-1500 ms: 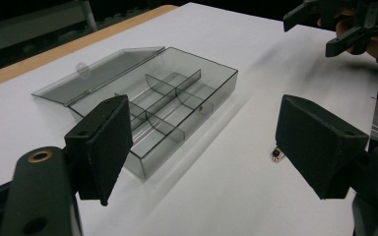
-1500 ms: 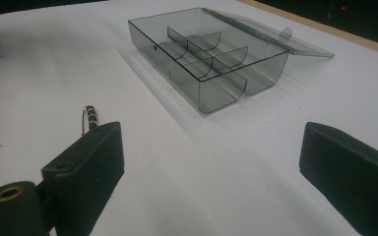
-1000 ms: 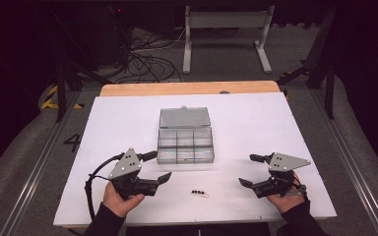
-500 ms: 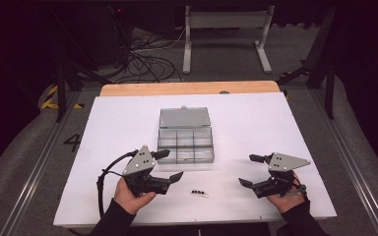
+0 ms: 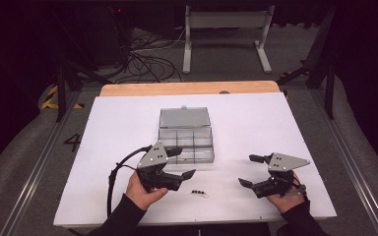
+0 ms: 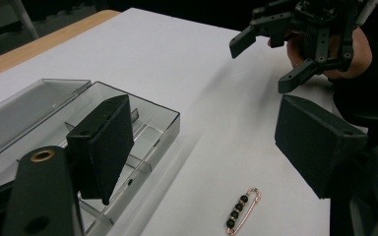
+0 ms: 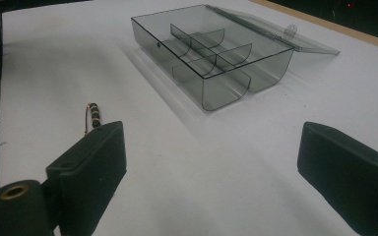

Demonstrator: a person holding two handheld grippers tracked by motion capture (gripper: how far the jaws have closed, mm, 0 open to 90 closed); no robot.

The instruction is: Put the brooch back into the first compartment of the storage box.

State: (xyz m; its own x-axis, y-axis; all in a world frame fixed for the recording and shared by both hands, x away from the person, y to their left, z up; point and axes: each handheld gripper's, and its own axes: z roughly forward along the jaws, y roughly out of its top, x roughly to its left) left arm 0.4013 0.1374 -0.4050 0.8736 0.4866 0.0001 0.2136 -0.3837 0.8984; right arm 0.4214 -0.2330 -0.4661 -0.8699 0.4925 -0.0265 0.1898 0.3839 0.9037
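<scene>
Both grippers held low over the table, jaws spread wide and empty.

The left gripper (image 5: 179, 164) is angled toward the small gold safety pin with black beads (image 5: 198, 192), lying just before the open clear plastic compartment box (image 5: 186, 145); the right gripper (image 5: 250, 170) is held well right of the box.

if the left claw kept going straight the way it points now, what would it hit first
Probably bare table beyond the beaded pin, which lies low between its open jaws. Farther along that line is the right claw, though depth is hard to judge.
</scene>
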